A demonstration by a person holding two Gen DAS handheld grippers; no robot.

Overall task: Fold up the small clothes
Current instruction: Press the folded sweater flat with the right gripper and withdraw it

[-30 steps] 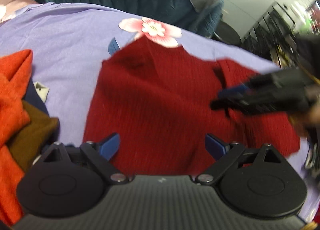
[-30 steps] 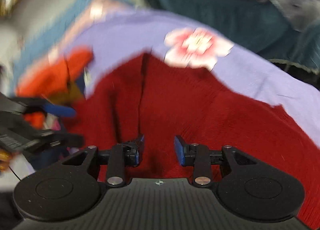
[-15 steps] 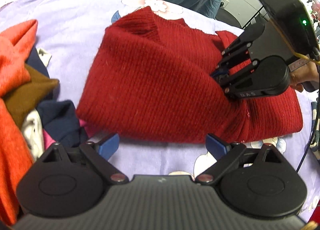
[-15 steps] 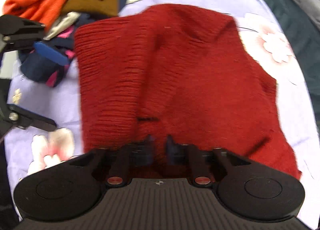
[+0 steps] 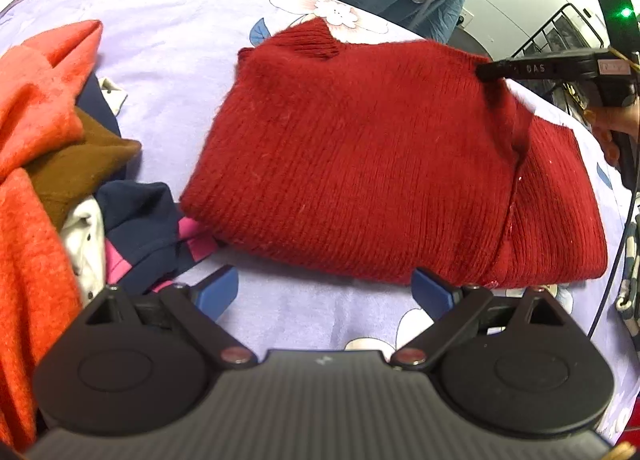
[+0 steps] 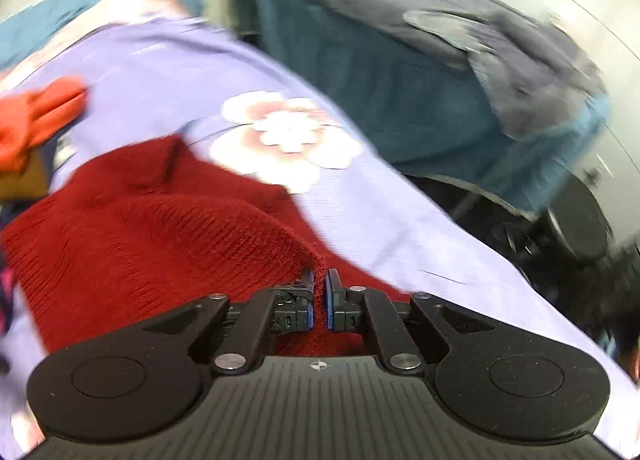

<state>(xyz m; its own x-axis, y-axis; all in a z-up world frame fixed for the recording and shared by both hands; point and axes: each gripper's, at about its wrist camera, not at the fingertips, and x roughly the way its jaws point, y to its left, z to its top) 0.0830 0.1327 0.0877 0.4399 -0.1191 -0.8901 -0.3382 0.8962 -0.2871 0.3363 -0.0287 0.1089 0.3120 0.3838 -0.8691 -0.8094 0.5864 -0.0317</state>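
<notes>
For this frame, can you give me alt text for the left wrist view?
A folded dark red knit sweater lies on a lilac floral sheet, with the open left gripper hovering empty just short of its near edge. The right gripper reaches the sweater's far right corner, and a heap of orange, brown and navy clothes sits left.

Not much to read here, honestly. The only lettering I can make out is "DAS" in pale letters on the black side of my right hand-held gripper (image 5: 540, 70), seen from the left wrist camera. Just right of it there's a small pale label (image 5: 614, 67) on the same body, but the print is too tiny to read. The right wrist view is blurry and shows no text.
</notes>
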